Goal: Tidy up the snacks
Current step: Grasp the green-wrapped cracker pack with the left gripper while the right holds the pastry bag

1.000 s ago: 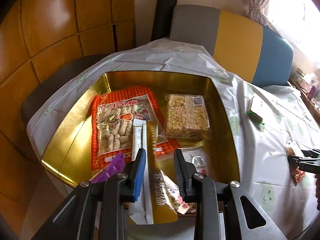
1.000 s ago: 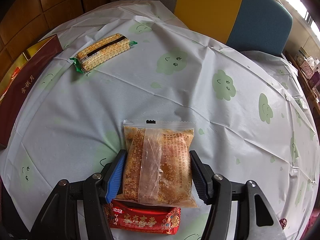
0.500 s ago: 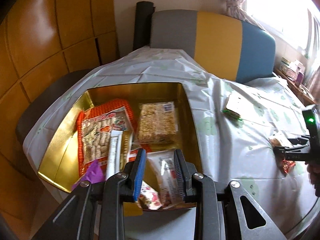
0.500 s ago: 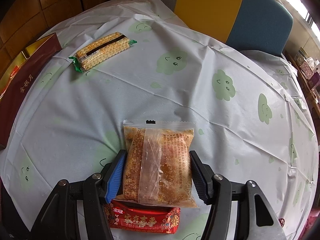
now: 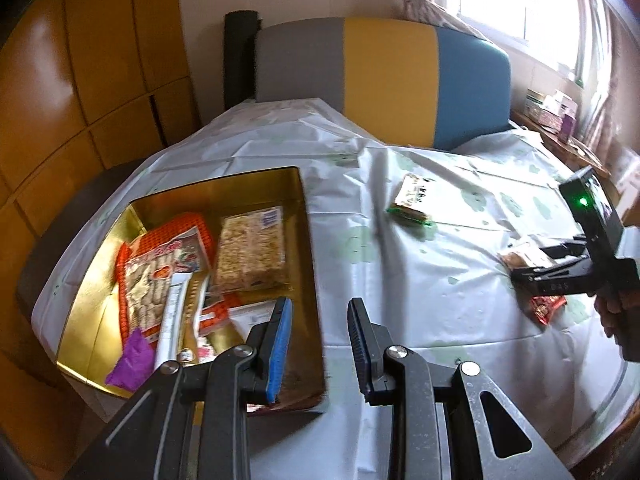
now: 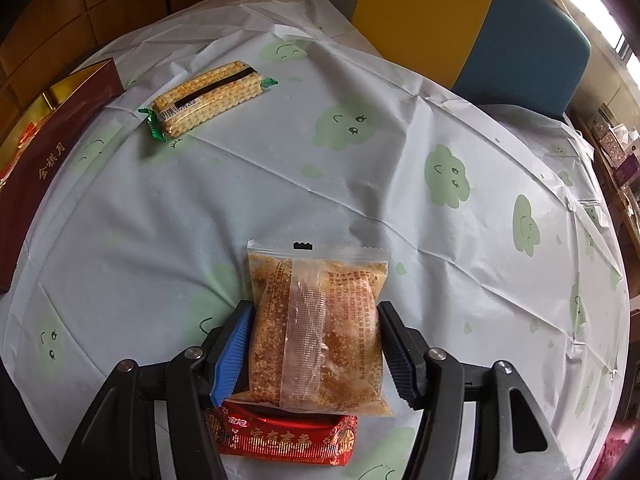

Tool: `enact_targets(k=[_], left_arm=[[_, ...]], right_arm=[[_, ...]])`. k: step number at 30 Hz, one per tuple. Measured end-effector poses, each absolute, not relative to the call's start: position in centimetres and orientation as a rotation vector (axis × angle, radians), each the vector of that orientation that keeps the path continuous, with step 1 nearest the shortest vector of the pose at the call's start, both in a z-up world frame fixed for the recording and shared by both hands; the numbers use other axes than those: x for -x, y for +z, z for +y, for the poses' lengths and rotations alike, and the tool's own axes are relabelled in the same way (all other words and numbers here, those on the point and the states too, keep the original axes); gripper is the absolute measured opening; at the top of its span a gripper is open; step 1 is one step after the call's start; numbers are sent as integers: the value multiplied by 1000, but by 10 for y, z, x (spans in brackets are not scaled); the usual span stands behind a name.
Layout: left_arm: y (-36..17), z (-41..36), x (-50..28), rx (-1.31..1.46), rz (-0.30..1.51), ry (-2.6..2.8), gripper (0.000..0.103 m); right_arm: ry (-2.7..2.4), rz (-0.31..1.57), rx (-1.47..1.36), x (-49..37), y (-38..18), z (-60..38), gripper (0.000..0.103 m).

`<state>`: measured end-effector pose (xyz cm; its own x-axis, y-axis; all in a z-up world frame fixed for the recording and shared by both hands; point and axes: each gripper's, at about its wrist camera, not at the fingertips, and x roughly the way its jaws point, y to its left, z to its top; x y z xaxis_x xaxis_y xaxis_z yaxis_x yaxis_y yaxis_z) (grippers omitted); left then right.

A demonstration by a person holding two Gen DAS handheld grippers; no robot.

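Note:
My left gripper [image 5: 319,304] hovers open and empty over the right edge of the gold box [image 5: 92,280]. In the box lie an orange cracker bag [image 5: 160,264], a puffed-rice bar pack [image 5: 252,252], a purple wrapper [image 5: 132,360] and other packets. My right gripper [image 6: 314,312] is shut on a clear bag of brown crispy snack [image 6: 320,328], both pads against its sides. A red foil packet [image 6: 284,436] lies under the bag on the tablecloth. A wafer pack with green ends [image 6: 208,98] lies farther off. The left wrist view shows the right gripper [image 5: 516,264] at far right.
A white tablecloth with green cloud faces [image 6: 440,208] covers the round table. The box's maroon outer wall [image 6: 40,160] stands at the left in the right wrist view. A grey, yellow and blue chair back [image 5: 380,80] stands behind the table. A hand [image 5: 624,320] holds the right gripper.
My left gripper has swung to the right, from above the box's contents to its right edge, still open and empty. The right gripper and its bag have not moved.

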<state>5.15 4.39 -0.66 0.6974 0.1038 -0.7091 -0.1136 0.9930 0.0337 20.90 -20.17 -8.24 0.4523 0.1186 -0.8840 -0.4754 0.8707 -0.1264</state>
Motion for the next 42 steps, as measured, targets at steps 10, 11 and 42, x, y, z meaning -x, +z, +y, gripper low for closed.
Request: enact_targets(k=[10,11,42], left_arm=[[-11,11,-58,-42,811,45,29],[-12,8,-59,-48,814,36,29],[-59,-161,-121,-264,876,-583,47]], right_arm=[[371,1060,383,-211,-83,-201,63],[371,1060,387,-211,-82,-200,63],[325,1075,-41,-240,-38,-270,64]])
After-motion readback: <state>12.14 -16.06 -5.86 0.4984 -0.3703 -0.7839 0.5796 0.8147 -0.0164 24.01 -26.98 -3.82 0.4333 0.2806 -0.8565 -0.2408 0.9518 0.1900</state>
